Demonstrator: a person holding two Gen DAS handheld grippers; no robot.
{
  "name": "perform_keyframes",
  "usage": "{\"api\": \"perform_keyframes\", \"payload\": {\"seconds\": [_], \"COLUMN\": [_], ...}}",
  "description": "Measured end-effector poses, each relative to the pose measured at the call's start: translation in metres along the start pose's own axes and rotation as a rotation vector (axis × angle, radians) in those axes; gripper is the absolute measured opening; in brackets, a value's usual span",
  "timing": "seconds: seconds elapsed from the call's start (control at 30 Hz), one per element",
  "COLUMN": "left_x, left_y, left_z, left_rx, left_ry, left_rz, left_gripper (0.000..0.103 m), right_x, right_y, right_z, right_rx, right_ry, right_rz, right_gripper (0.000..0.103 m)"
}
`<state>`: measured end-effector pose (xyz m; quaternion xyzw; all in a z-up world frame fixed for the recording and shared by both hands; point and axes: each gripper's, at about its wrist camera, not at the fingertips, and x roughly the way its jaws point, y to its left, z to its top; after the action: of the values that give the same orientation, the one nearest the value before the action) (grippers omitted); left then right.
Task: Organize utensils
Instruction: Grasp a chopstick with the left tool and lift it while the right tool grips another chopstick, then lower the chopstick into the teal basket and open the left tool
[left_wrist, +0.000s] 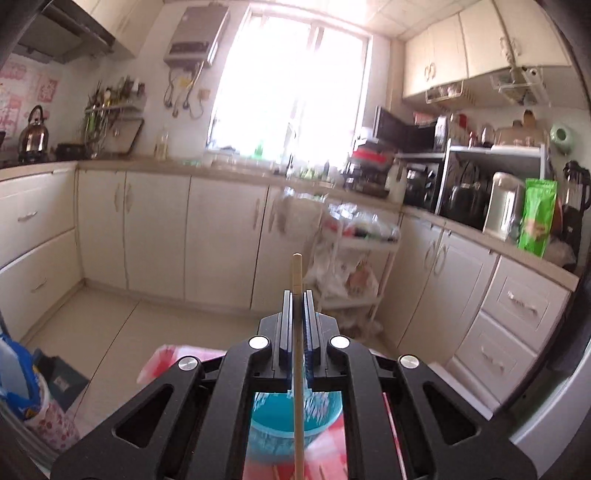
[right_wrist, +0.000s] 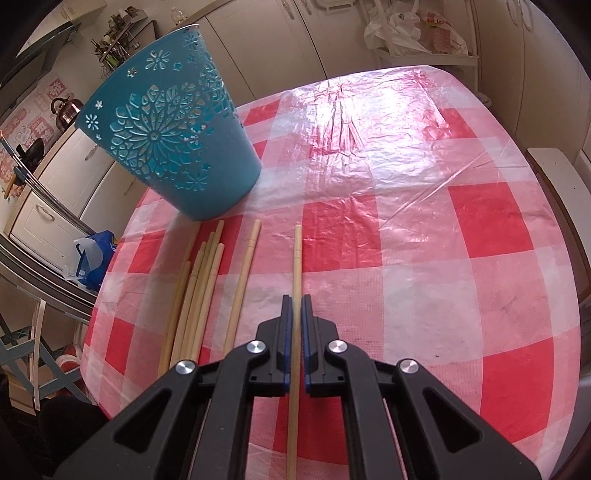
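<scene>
Left gripper (left_wrist: 297, 295): pinching one pale wooden chopstick (left_wrist: 296, 273) above the teal perforated plastic bucket (left_wrist: 284, 417).
Right gripper (right_wrist: 295, 299): pinching a second chopstick (right_wrist: 297, 258) (low over the red-checked tablecloth (right_wrist: 424, 240)).
Loose chopsticks (right_wrist: 201, 280): roughly seven, near the table's left edge, just beside the bucket.

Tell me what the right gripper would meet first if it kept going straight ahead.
Likely the red-and-white checked plastic tablecloth; the right gripper, shut on a pale wooden chopstick, points right of the teal perforated bucket. Depth is unclear.

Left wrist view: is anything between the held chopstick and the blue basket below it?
Nothing visible. The left tool grips the pale wooden chopstick upright, directly above the open mouth of the blue perforated plastic basket.
</scene>
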<state>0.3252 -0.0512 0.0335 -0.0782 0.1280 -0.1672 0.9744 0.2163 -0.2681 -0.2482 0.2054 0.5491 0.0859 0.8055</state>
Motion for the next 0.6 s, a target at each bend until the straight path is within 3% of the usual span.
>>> {"api": "perform_keyframes", "payload": {"seconds": [0.13,0.23,0.4,0.6], "left_x": [0.037,0.068,0.110,0.121], "left_y": [-0.003,0.002,0.015,0.023], "left_z": [0.017,0.012,-0.018,-0.057], "left_rx": [-0.035,-0.063,-0.088,-0.046], "left_ry": [-0.076,-0.084,-0.019,0.034], "left_rz": [0.030,0.059,0.102,0.148], "left_gripper": [0.005,0.005,0.005,0.005], "right_x": [-0.001,-0.001,-0.001,0.000], "right_y": [-0.003,-0.005,-0.007,-0.006], "right_z": [-0.001,0.000,0.001,0.002], "right_rx": [0.007,0.014,0.027,0.035], "right_ry": [0.000,0.001,0.006,0.010], "right_rz": [0.008,0.016,0.027,0.037], "right_gripper": [0.006,0.006,0.006,0.006]}}
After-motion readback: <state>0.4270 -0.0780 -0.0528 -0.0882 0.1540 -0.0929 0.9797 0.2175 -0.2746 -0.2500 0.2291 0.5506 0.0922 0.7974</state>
